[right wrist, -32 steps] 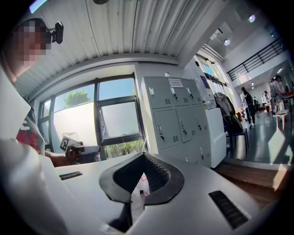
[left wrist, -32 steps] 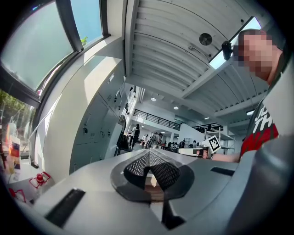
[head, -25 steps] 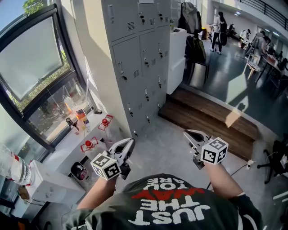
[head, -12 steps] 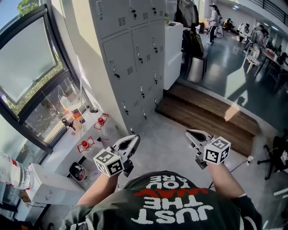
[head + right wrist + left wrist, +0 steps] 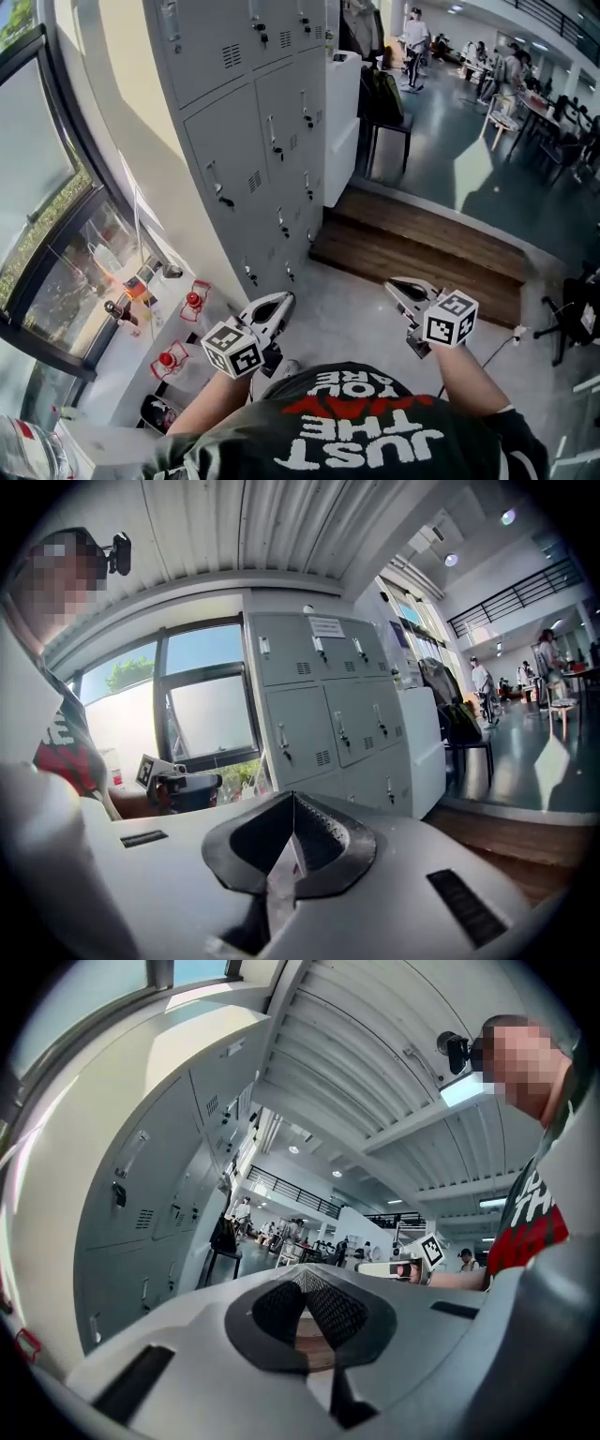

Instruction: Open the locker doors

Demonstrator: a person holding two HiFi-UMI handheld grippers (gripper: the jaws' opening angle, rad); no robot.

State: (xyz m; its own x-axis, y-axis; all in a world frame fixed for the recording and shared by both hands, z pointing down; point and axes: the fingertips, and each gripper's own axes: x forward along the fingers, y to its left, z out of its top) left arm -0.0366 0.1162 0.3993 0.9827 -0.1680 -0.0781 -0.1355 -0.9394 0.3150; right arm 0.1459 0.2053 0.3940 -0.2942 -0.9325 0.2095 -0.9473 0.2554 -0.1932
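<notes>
Left tongs (image 5: 279,300) and right tongs (image 5: 397,285) are each pressed together at the tips, empty and touching nothing, held over the grey floor (image 5: 356,309). The shirt (image 5: 366,431) reads "JUST THE" and "YOU ARE". Grey lockers (image 5: 244,141) stand at 11 o'clock, doors closed, well apart from both tongs. A wooden step (image 5: 422,248) lies at 1 o'clock and a window (image 5: 37,187) at 9.
</notes>
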